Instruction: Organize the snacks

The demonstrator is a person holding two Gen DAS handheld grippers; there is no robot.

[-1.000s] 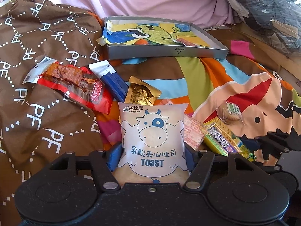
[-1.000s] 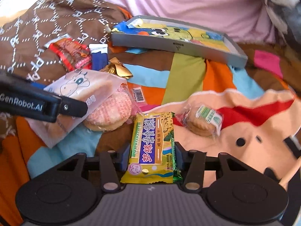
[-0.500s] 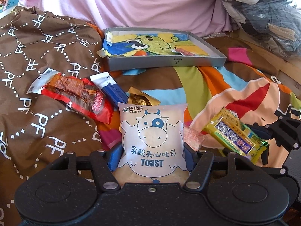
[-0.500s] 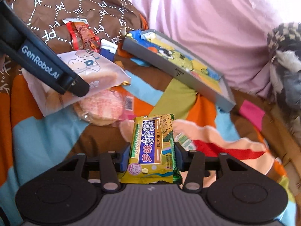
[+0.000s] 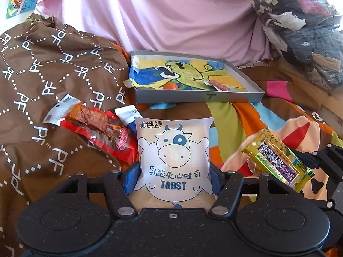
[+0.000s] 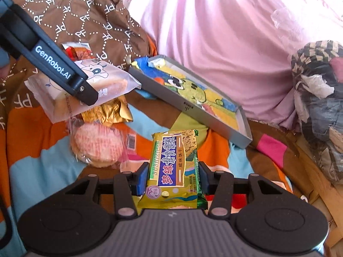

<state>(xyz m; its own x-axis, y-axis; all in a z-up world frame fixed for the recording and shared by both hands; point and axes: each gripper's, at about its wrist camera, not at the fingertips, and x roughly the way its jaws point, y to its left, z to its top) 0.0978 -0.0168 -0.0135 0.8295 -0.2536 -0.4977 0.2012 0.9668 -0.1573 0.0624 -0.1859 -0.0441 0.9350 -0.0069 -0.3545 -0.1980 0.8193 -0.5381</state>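
Above the bed, the left gripper (image 5: 172, 178) clamped the toast packet (image 5: 173, 160), the right gripper (image 6: 173, 176) the cracker pack (image 6: 174, 167); both soft wrappers might slip short of the far tray (image 5: 197, 96).

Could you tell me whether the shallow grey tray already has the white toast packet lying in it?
No, the white cow-print toast packet is clamped in the left gripper, short of the shallow grey tray.
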